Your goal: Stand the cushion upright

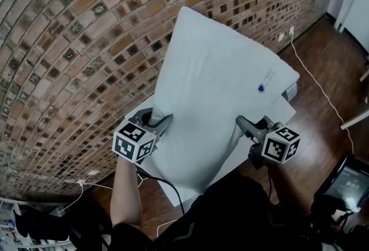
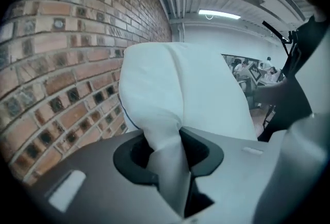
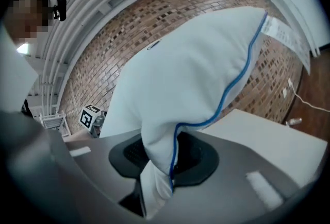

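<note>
Brick wall (image 1: 69,42) is being seen across the far and left side of the scene. Dark wooden floor (image 1: 323,59) is being seen at right.

White tabletop (image 1: 287,110) is being largely covered by the cushion (image 1: 219,82), which is white with blue piping (image 3: 232,89). The cushion is being held tilted in front of the wall, near edge raised off the tabletop. Whether its far edge is touching the tabletop cannot be told.

Left gripper (image 1: 158,123): the cushion's near-left corner is being pinched. In the left gripper view the fabric is being squeezed between the nearly closed jaws (image 2: 172,151).

Right gripper (image 1: 242,123): the near-right corner is being pinched. In the right gripper view the piped edge is being clamped between the jaws (image 3: 160,161).

White cable (image 1: 314,79) is being seen trailing over the floor at far right.

White label (image 3: 283,32) is being seen hanging from the cushion's upper corner, and a small blue mark (image 1: 261,88) on the cover.
</note>
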The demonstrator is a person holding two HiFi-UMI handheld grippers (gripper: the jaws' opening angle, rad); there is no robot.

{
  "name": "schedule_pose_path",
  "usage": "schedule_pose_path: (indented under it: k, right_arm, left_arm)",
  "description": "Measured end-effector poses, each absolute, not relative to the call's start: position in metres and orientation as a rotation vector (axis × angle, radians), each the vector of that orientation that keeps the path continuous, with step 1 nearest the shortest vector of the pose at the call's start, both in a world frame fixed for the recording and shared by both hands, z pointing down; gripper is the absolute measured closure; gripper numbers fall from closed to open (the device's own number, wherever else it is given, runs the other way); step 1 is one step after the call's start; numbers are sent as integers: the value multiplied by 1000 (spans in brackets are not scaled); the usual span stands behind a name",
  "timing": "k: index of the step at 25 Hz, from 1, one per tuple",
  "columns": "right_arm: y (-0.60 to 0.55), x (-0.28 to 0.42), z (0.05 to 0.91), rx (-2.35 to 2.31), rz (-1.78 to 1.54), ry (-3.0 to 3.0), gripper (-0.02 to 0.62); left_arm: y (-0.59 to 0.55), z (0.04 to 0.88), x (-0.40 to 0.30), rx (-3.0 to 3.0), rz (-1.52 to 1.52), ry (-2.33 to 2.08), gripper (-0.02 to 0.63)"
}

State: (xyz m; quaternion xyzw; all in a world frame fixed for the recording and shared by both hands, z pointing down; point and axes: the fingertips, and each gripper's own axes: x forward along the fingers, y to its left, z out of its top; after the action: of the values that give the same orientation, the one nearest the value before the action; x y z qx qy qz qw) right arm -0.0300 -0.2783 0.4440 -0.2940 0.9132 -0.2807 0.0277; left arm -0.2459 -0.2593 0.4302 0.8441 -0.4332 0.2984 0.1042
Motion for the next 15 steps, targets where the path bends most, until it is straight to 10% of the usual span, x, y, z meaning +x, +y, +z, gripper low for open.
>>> schedule_pose_path:
  k: [15]
  right_arm:
    - [-347, -118, 287, -720, -217, 2876, 497]
  left_arm:
    - [-228, 349, -284, 2399, 246, -1976, 509]
